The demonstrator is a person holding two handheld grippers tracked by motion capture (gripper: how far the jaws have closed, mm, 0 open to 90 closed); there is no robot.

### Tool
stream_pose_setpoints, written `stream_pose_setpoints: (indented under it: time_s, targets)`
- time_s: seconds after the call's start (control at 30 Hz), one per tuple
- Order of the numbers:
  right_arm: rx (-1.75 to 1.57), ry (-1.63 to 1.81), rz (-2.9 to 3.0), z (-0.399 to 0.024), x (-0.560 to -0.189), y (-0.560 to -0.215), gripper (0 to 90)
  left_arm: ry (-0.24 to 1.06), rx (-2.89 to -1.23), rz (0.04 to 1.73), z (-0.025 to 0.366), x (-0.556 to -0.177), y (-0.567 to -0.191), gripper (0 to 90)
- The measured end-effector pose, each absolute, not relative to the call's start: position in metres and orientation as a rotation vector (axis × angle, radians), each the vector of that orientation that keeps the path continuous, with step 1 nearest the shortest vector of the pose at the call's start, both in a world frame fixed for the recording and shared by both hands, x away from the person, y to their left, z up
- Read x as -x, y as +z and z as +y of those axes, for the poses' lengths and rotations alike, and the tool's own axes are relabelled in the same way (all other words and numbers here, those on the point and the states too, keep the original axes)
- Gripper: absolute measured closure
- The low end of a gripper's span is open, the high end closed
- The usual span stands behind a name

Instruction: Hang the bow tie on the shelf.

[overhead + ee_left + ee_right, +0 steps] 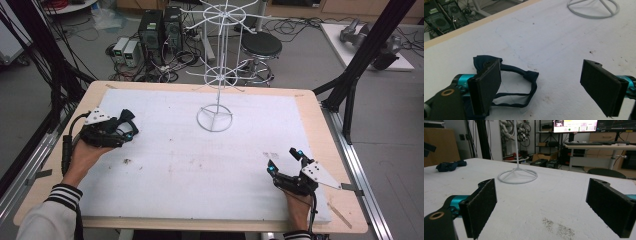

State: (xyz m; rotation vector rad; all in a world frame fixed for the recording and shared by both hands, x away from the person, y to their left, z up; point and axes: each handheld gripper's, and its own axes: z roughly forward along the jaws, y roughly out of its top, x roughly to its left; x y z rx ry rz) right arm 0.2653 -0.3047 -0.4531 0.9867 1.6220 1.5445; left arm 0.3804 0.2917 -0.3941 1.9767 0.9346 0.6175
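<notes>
Cloth, dark blue and floppy, lies on the white table pad (165, 165) at the far left. The left gripper view shows this cloth (524, 75) has thin looping straps, touching one pad of the left gripper (541, 85), whose jaws are wide apart, gripping nothing. In the middle stands a white wire rack (216, 75) with a round ring foot. At the right, the right gripper (546, 207) is spread wide too, over a gritty dark smudge (557, 227).

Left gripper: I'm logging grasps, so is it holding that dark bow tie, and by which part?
Nothing held. The left gripper is open; the bow tie lies on the table beside one jaw.
</notes>
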Motion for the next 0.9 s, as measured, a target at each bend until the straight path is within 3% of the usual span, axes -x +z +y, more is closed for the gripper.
stream_pose_setpoints:
  time_s: [0.9]
  targets:
    - [-0.990, 1.545, 1.619, -0.305, -0.265, -0.453, 8.9, 0.467, -2.362, 1.057, 0.272, -0.426, -0.400, 30.2]
